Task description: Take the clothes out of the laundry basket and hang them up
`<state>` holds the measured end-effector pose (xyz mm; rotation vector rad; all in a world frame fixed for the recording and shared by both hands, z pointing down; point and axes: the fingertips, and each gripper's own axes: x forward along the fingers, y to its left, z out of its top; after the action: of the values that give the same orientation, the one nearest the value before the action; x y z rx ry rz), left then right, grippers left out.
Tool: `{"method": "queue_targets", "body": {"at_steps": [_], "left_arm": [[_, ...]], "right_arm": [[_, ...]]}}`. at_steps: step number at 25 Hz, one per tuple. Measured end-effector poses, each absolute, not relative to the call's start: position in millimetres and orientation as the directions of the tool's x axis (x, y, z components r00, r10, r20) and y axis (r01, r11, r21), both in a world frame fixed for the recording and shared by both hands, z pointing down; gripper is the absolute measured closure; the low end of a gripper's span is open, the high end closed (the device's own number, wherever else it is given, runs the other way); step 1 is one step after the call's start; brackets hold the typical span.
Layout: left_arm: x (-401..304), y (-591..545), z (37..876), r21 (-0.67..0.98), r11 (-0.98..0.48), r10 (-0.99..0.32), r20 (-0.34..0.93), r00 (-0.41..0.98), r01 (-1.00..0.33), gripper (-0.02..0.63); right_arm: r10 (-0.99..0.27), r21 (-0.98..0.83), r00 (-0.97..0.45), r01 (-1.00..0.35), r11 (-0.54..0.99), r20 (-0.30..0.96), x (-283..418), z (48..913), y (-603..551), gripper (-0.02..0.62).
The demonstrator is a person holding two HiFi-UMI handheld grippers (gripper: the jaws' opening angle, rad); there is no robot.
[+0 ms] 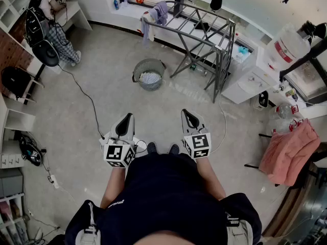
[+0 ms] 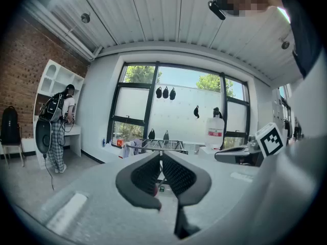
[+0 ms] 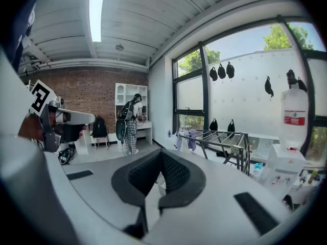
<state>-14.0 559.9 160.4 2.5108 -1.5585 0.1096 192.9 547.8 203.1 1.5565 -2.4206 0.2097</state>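
A round grey laundry basket (image 1: 149, 74) with pale clothes in it stands on the floor ahead of me. Behind it is a grey metal drying rack (image 1: 202, 34), also visible as the rack (image 2: 162, 145) and the rack (image 3: 217, 139), with a purple garment (image 1: 157, 15) over its left end. My left gripper (image 1: 125, 120) and right gripper (image 1: 189, 117) are held side by side near my body, well short of the basket. Both are shut and hold nothing; their jaws meet at the tips, as seen on the left gripper (image 2: 160, 154) and the right gripper (image 3: 161, 152).
A person (image 1: 48, 19) with a backpack stands at a white desk at the far left. A black cable (image 1: 87, 98) runs across the floor. A white cabinet (image 1: 253, 80) with a large bottle and a chair with pink cloth (image 1: 287, 152) are on the right.
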Motion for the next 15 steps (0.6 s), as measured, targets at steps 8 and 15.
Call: {"method": "queue_targets", "body": {"at_steps": [8,15], "left_arm": [[-4.4,549.9,166.9,0.136,-0.455,-0.866,0.164,0.473,-0.88,0.575],[2.3,547.1,168.5,0.102,-0.484,-0.851,0.175,0.495,-0.869,0.574]], "right_arm": [[-0.871,0.02,-0.393,-0.909,0.416,0.294,199.9,203.3,541.9,0.594],[-0.859,-0.003,-0.448,-0.887,0.462,0.249,189.2,200.1,542.5,0.592]]}}
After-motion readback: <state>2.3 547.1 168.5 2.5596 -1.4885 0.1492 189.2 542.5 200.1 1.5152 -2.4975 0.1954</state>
